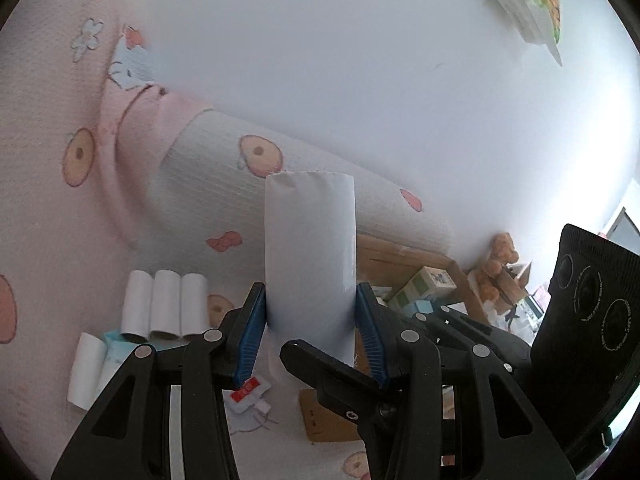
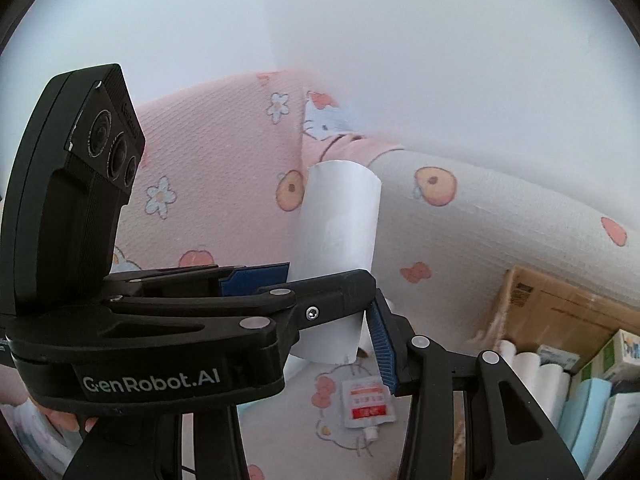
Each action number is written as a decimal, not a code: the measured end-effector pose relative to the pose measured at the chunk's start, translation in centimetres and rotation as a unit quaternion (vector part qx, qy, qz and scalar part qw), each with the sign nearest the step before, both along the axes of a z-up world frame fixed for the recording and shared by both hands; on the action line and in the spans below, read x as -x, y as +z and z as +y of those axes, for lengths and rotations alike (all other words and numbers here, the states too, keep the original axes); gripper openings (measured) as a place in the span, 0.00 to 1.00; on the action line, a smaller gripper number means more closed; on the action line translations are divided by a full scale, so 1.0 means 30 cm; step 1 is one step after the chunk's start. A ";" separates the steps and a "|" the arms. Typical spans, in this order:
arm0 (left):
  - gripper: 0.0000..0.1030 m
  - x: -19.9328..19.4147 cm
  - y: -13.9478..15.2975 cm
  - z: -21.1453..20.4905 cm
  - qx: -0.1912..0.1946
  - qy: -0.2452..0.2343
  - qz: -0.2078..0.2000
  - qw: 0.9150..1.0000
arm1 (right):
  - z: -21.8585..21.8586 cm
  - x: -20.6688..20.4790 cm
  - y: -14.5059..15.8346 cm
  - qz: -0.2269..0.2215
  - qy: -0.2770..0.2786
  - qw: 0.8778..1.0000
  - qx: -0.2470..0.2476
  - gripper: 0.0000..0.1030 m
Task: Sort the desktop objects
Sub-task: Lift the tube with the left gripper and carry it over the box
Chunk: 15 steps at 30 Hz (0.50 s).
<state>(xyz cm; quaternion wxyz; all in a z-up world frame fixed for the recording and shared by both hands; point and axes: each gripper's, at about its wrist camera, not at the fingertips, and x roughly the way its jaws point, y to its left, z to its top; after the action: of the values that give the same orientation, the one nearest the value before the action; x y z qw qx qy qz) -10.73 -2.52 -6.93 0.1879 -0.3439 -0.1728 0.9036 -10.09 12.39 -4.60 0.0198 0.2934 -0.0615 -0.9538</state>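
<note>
Both grippers, left (image 1: 310, 316) and right (image 2: 340, 320), clamp one white roll (image 1: 310, 248) in the air above the pink blanket (image 1: 40, 128); uneven squeezing could crush it or let it slip.

roll (image 1: 310, 256): between both tools' pads, above the blanket (image 1: 44, 208)
three rolls (image 1: 166, 306): side by side, left of held roll
sachet (image 2: 368, 402): on blanket, below roll
cardboard box (image 2: 560, 308): right, holding rolls and cartons

Black plastic two-finger left tool (image 1: 310, 322) with ribbed blue pads (image 1: 251, 338), silver rivets; right tool (image 2: 332, 312) alike; housing lettered "GenRobot.AI".
</note>
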 end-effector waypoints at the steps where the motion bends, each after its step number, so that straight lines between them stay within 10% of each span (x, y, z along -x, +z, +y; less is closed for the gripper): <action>1: 0.47 0.009 0.000 0.010 -0.004 -0.002 0.001 1.000 | 0.009 -0.008 0.006 -0.001 -0.004 1.000 0.003 0.40; 15: 0.47 0.127 0.050 0.311 0.057 -0.099 -0.007 0.993 | 0.252 -0.114 0.034 -0.004 -0.064 0.998 0.025 0.40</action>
<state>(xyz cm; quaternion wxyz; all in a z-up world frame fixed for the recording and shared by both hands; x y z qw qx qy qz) -14.55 6.82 -5.44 0.2556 -0.3755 -0.0870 0.8866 -6.69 19.96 -3.57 -0.0342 0.2918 -0.1038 -0.9502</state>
